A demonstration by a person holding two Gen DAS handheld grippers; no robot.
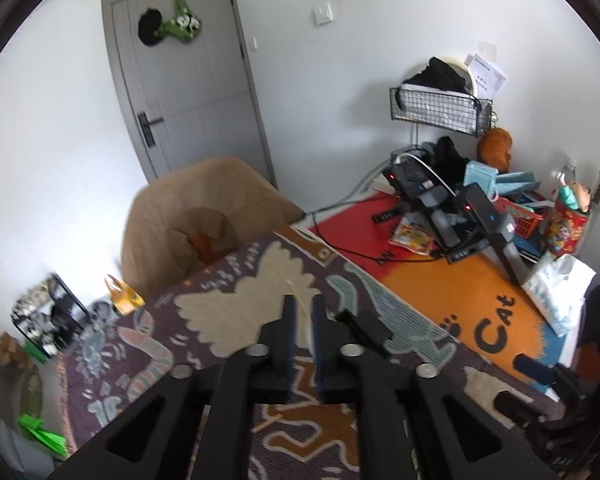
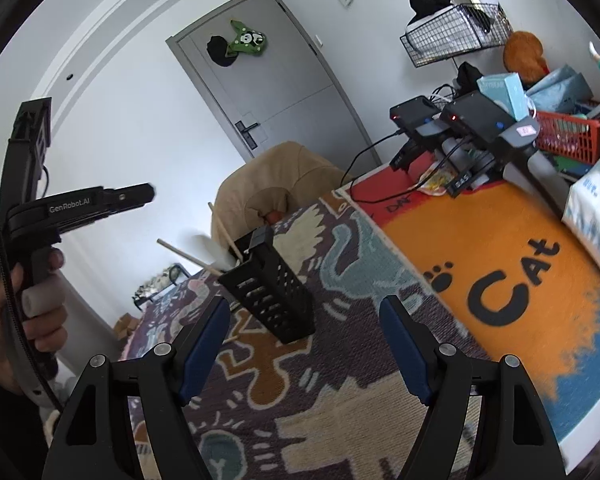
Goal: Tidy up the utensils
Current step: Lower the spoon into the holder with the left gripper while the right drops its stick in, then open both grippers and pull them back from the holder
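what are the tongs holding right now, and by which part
Nothing: left tongs and right tongs are both open and empty; the black holder stands untouched.

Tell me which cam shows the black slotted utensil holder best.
Right wrist: the black utensil holder stands whole on the patterned cloth, utensils poking out. Left wrist shows none of it clearly.

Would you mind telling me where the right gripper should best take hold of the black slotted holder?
Probably across the lower body of the holder, one pad on each long slotted wall, coming straight in from the near side. It stands tilted on the rug, with sticks poking out of the top, so stay below the rim. The right gripper is open wide enough.
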